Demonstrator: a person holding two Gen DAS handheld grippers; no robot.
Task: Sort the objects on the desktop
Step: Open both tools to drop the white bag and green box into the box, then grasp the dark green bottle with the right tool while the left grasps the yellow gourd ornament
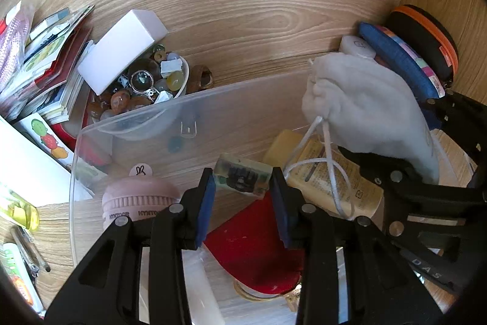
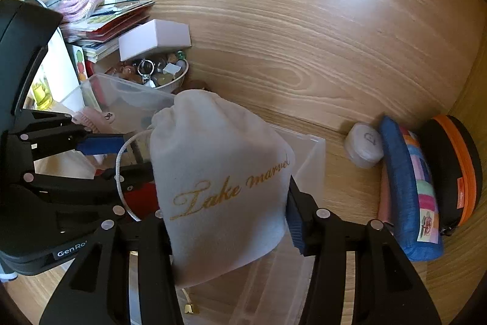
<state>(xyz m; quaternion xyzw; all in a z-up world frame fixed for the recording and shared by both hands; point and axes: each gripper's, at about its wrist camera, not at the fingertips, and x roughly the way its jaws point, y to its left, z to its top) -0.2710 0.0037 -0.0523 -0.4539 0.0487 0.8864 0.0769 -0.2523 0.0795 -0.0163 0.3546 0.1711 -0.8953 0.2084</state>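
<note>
My left gripper (image 1: 242, 183) is shut on a small translucent block (image 1: 242, 175) with dark and green markings, held above the clear plastic bin (image 1: 137, 118). My right gripper (image 2: 226, 212) is shut on a white drawstring pouch (image 2: 219, 188) with gold script, held over the bin's right side; the pouch also shows in the left wrist view (image 1: 365, 114). Inside the bin lie a pink round case (image 1: 140, 197), a red pouch (image 1: 252, 245) and a yellow tube (image 1: 328, 175).
A bowl of stones and rings (image 1: 146, 84) with a white box (image 1: 121, 51) on it stands behind the bin. Booklets and stickers (image 1: 45, 57) pile at the left. A blue pencil case (image 2: 408, 188), an orange-trimmed black case (image 2: 456, 166) and a white round container (image 2: 363, 145) sit at the right.
</note>
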